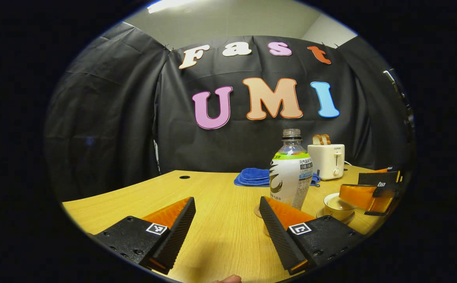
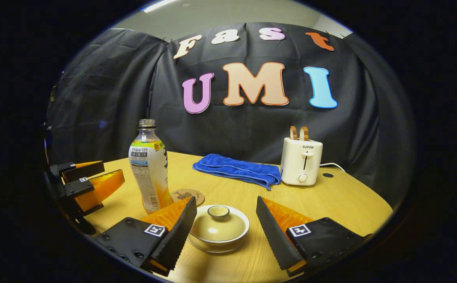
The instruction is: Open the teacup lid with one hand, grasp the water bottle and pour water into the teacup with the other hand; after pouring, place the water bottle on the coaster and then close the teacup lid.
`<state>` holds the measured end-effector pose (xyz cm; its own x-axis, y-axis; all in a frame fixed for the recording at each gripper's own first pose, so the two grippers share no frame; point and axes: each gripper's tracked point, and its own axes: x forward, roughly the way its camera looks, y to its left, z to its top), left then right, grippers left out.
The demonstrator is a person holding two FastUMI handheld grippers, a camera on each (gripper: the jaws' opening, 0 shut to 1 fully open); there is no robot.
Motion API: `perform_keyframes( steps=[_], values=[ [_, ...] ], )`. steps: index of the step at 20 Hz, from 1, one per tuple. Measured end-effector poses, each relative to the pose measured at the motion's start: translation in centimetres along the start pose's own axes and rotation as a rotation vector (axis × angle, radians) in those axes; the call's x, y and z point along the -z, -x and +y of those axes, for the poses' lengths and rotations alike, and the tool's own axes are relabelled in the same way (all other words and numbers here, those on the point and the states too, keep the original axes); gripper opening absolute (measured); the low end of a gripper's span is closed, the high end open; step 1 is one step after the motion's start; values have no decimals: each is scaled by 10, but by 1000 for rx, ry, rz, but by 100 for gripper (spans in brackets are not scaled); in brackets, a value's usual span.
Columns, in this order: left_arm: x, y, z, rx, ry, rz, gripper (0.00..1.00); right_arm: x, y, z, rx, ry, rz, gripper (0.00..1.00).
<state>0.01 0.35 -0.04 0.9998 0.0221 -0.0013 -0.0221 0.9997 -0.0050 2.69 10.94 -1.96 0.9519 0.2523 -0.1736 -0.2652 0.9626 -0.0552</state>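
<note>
Both sets of fingers apart, nothing held. Teacup lid [image 2: 218, 225] lower centre in right gripper view, between right gripper [image 2: 225, 225] fingers; ceramic, likely slick and fragile, best pinched at knob. Water bottle [image 1: 291, 173] centre-right in left gripper view, uncapped, likely light; best gripped mid-body.

Uncapped water bottle [image 2: 149, 167] upright beside coaster [image 2: 187, 195]; lidded teacup [image 2: 218, 227] near.

Lidded ceramic teacup [image 2: 218, 228] on saucer, at front of round wooden table [image 2: 346, 200]. Uncapped clear plastic water bottle [image 2: 149, 167] left of teacup, upright. Round cork coaster [image 2: 188, 195] just right of bottle, behind teacup. Folded blue towel [image 2: 238, 169] farther back. White toaster [image 2: 301, 161] right of towel.
</note>
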Motion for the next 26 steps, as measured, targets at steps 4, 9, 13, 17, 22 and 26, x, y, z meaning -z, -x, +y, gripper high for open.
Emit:
perform_keyframes(
  steps=[4, 9, 13, 17, 22, 26],
  values=[
    [0, 1, 0, 0, 0, 0, 95, 4, -7, 3, 3, 26, 14, 86],
    [0, 0, 0, 0, 0, 1, 95, 9, -12, 10, -11, 41, 31, 75],
    [-1, 0, 0, 0, 0, 1, 96, 10, -15, 14, -28, 42, 28, 52],
    [-1, 1, 0, 0, -1, 1, 95, 11, -16, 15, -33, 52, 20, 42],
    [-1, 1, 0, 0, -1, 1, 96, 9, -17, 12, -31, 44, 8, 29],
    [0, 0, 2, -10, -3, 4, 95, 7, -17, 13, -40, 7, 6, 30]
  ],
)
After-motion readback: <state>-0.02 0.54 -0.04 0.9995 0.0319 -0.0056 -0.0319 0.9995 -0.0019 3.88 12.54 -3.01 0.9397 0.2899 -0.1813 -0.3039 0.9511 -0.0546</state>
